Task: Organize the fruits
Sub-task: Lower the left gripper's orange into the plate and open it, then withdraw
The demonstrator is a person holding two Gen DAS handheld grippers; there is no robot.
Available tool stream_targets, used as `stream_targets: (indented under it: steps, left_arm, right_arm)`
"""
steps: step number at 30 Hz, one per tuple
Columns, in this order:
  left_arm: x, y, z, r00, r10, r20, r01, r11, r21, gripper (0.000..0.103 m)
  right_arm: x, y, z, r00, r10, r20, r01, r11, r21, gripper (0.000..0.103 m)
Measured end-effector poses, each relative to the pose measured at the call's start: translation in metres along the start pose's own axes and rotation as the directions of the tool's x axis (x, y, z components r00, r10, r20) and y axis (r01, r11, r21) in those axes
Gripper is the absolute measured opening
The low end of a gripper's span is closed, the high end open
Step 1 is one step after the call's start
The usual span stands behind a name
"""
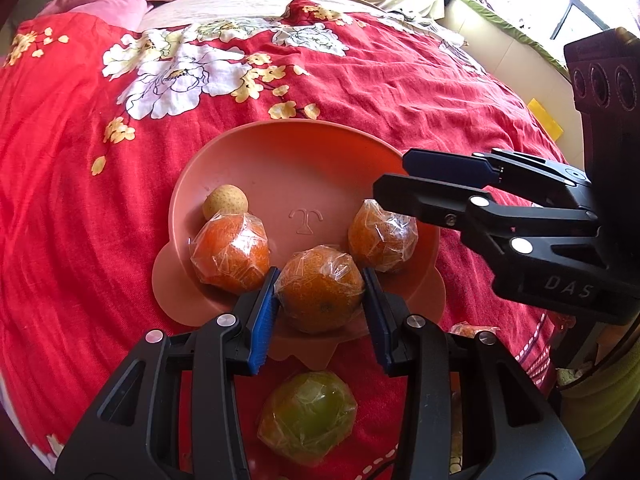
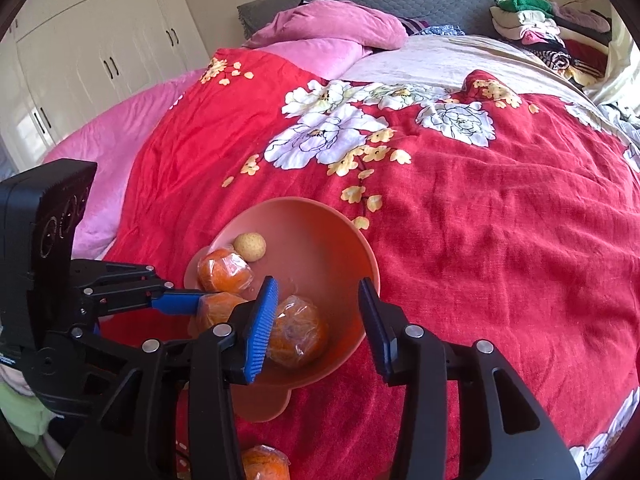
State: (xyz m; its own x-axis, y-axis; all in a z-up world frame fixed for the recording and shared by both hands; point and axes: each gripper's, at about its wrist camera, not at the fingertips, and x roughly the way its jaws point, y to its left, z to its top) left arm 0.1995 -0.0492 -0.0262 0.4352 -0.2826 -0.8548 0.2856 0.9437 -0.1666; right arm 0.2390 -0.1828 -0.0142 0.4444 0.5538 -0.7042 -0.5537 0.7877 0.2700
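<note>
A salmon plastic bowl [image 1: 280, 128] sits on the red floral bedspread. It holds a small tan round fruit [image 1: 225, 201] and three plastic-wrapped oranges. My left gripper [image 1: 321, 316] is shut on the near orange [image 1: 320, 292] at the bowl's front rim, a blue pad pressed on each side. The left orange [image 1: 230, 256] lies beside the tan fruit. My right gripper [image 1: 394, 176] hovers just above the right orange [image 1: 382, 236]. In the right wrist view that orange [image 2: 296, 332] lies in the bowl between the jaws of the right gripper [image 2: 316, 324], clear of the right pad.
A wrapped green-yellow fruit [image 1: 308, 416] lies on the bedspread [image 1: 80, 220] in front of the bowl. Another wrapped orange [image 2: 264, 464] lies near the bed's edge. Pink pillows [image 2: 332, 28] and piled clothes [image 2: 540, 28] lie at the far end, with white wardrobes [image 2: 100, 40] beyond.
</note>
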Motion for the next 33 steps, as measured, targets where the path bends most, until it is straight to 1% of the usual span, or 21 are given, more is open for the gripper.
stream_targets:
  steps: [4, 6, 10, 14, 24, 26, 29, 31, 33]
  left_arm:
    - [-0.002, -0.001, 0.0, 1.0, 0.001, 0.003, -0.001, 1.0, 0.004, 0.037]
    - [-0.003, -0.002, 0.0, 1.0, 0.004, 0.003, -0.004, 1.0, 0.004, 0.038]
    - [-0.004, -0.003, 0.0, 1.0, 0.004, 0.005, -0.004, 1.0, 0.003, 0.038]
    - [-0.008, -0.002, 0.0, 1.0, 0.005, 0.014, -0.004, 1.0, -0.002, 0.038]
    - [-0.033, 0.0, -0.003, 0.998, 0.012, 0.068, -0.011, 1.0, -0.017, 0.041]
    - [-0.038, 0.001, -0.004, 0.997, 0.016, 0.075, -0.014, 1.0, -0.022, 0.044]
    - [-0.043, 0.001, -0.006, 0.996, 0.023, 0.086, -0.021, 1.0, -0.02, 0.045]
    - [-0.047, 0.001, -0.008, 0.995, 0.019, 0.096, -0.017, 1.0, -0.024, 0.046]
    - [-0.051, 0.0, -0.01, 0.994, 0.011, 0.107, -0.008, 1.0, -0.028, 0.047]
  right_arm:
    - [-0.004, 0.0, 0.0, 1.0, -0.002, 0.012, 0.002, 1.0, 0.005, 0.047]
    - [-0.006, -0.001, -0.001, 1.0, -0.002, 0.018, 0.001, 1.0, 0.011, 0.047]
    - [-0.009, -0.001, -0.002, 1.0, 0.008, 0.026, -0.008, 1.0, 0.018, 0.049]
    - [-0.012, 0.001, -0.002, 0.999, 0.008, 0.033, -0.009, 1.0, 0.018, 0.053]
    - [-0.025, -0.001, -0.005, 0.998, 0.009, 0.058, -0.012, 0.999, 0.04, 0.061]
    - [-0.027, 0.0, -0.006, 0.998, 0.004, 0.063, -0.006, 0.999, 0.042, 0.062]
    - [-0.032, 0.002, -0.007, 0.997, -0.004, 0.072, 0.001, 0.999, 0.038, 0.063]
    - [-0.036, 0.004, -0.009, 0.997, -0.005, 0.08, 0.002, 0.999, 0.042, 0.066]
    - [-0.043, 0.008, -0.009, 0.996, -0.011, 0.089, 0.007, 0.999, 0.042, 0.067]
